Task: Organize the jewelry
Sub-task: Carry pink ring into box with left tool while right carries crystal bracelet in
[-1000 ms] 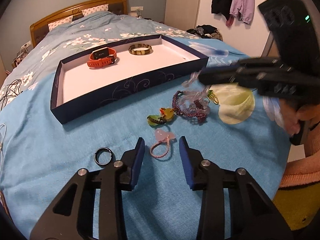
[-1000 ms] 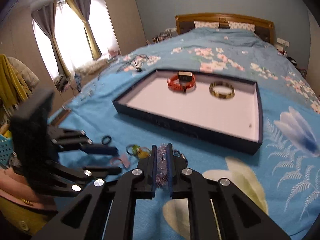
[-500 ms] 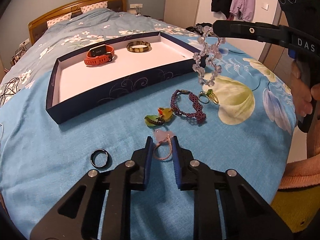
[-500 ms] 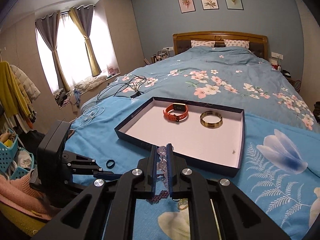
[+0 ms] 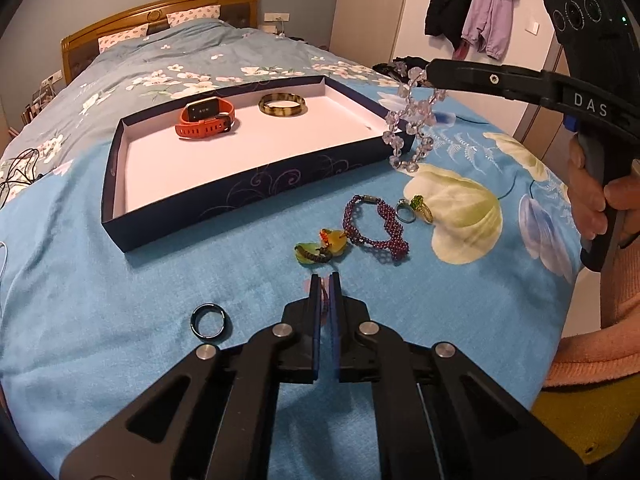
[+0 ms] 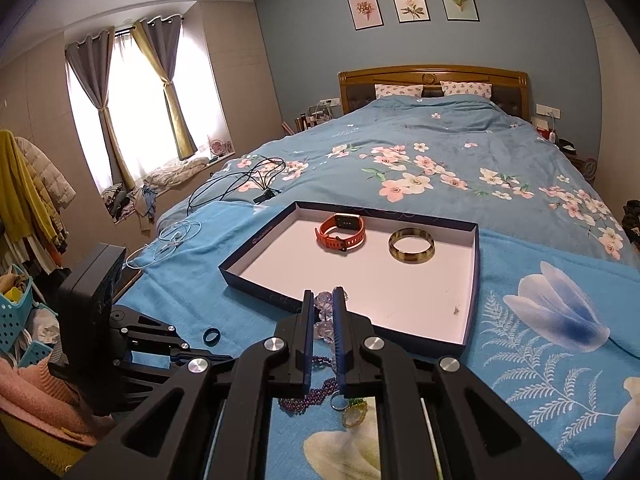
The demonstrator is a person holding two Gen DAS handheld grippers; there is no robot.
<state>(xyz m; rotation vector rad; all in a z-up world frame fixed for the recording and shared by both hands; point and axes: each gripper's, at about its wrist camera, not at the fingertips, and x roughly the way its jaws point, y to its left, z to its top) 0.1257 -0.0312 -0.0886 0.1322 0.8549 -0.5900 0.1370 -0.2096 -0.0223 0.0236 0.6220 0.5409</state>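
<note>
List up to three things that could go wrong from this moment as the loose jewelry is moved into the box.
1. The crystal bracelet dangles low from the right tongs; it could snag the box wall.
2. The left tongs are shut on something pink, barely visible; so thin a grip may slip on lifting.
3. The dark ring lies beside the left tongs and could get nudged.

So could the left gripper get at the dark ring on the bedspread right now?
Probably not yet: the left gripper is shut on a small pink piece. The dark ring lies bare beside it, with nothing between.
</note>
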